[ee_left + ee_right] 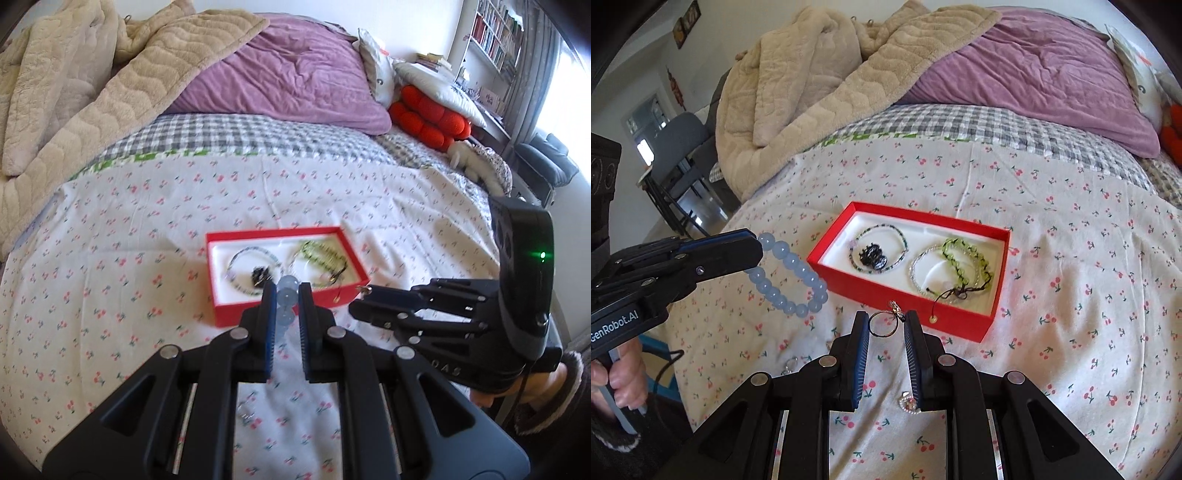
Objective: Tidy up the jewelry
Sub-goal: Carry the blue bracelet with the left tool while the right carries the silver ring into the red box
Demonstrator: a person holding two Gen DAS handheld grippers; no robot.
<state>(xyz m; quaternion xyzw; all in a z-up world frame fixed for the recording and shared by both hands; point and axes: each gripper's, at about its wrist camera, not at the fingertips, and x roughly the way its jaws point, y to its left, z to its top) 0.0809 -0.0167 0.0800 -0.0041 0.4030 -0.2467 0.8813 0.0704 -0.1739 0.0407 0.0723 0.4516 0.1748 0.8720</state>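
Note:
A red box (pixel 960 321) with a white lining lies on the bed and holds several bracelets and a black piece (pixel 872 256); it also shows in the left wrist view (pixel 229 314). My left gripper (pixel 286 291) is shut on a pale blue bead bracelet (pixel 792 275), which hangs in the air just left of the box. My right gripper (pixel 886 323) is shut on a thin dark ring (pixel 882 325) with a small charm, held at the box's near edge. In the left wrist view the right gripper (pixel 360 306) sits right of the box.
The cherry-print sheet (pixel 1071 295) covers the bed. A small silver ring (pixel 790 363) and a pearl piece (pixel 908 402) lie loose on it near my right gripper. Beige blankets (pixel 820 85), a purple pillow (pixel 1034 70) and red cushions (pixel 428 118) lie at the far side.

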